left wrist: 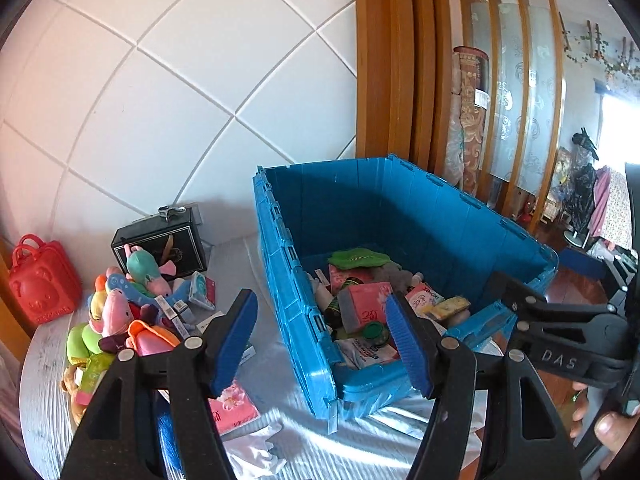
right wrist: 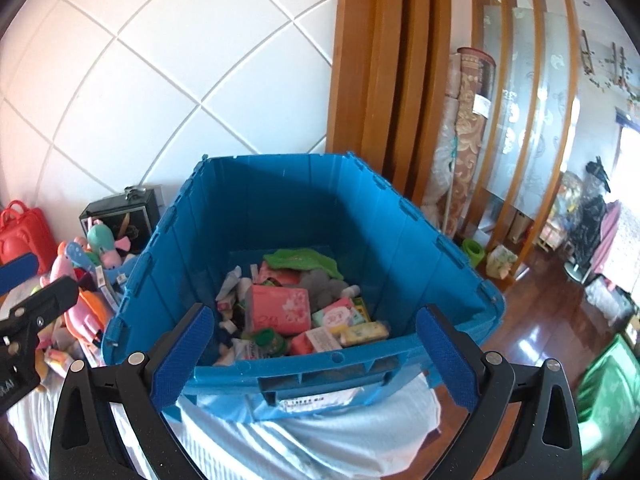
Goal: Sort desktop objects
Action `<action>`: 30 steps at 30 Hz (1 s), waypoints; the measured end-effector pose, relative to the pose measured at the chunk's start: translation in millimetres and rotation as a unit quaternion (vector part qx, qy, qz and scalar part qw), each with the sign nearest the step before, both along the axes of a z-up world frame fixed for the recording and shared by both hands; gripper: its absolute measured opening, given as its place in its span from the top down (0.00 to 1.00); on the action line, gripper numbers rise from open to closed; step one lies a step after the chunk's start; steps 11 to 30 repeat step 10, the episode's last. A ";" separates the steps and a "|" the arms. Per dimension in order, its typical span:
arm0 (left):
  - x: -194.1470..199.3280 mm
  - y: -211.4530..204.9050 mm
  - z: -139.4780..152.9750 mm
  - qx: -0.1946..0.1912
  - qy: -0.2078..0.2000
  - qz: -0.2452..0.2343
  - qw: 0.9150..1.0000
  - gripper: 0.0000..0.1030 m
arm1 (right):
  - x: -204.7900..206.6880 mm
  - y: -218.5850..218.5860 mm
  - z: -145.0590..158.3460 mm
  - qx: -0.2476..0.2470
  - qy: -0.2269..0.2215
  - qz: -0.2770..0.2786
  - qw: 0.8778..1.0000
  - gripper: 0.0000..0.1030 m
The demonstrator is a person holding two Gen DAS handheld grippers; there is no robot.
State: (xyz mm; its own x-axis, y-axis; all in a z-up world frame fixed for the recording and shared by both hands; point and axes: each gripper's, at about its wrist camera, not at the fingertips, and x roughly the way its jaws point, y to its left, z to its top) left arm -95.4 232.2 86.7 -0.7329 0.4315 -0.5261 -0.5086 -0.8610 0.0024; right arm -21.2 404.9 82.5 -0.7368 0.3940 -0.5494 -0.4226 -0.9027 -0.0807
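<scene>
Item: heap of soft toys and small packets (left wrist: 132,312), unsorted, lying on the white-covered table (left wrist: 280,392) at lower left of the left-wrist frame; in the right-wrist frame we find the same heap at the far left edge (right wrist: 86,280). No single long axis can be given; the heap is a jumble, with a pink plush on top.

Adjacent: blue crate (left wrist: 304,280), open, standing just right of the heap, already part-filled with pink packets, a green cloth and small bottles. Black box (left wrist: 160,244) and red bag-shaped case (left wrist: 40,280) behind the heap, against the tiled wall.

Left gripper (left wrist: 320,344): jaws roughly two-thirds apart, nothing between them; it points at the crate's near corner, with the heap down and left of its left finger.

Right gripper (right wrist: 316,356): jaws at full spread, empty; centred on the crate's near wall (right wrist: 320,380), well apart from the heap.

Assessment: we judge the left hand nearer the heap; the next pick calls for a leftward swing.
</scene>
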 end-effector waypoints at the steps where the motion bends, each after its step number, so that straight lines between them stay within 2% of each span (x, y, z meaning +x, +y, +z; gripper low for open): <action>1: 0.9 -0.8 0.1 0.001 -0.002 -0.003 1.000 0.36 | 1.3 -0.8 1.1 0.000 0.000 -0.001 1.000 0.00; 30: 7.5 -4.9 2.3 0.007 -0.001 0.000 1.000 0.36 | 8.9 -6.5 2.7 -0.003 0.002 0.003 1.000 0.00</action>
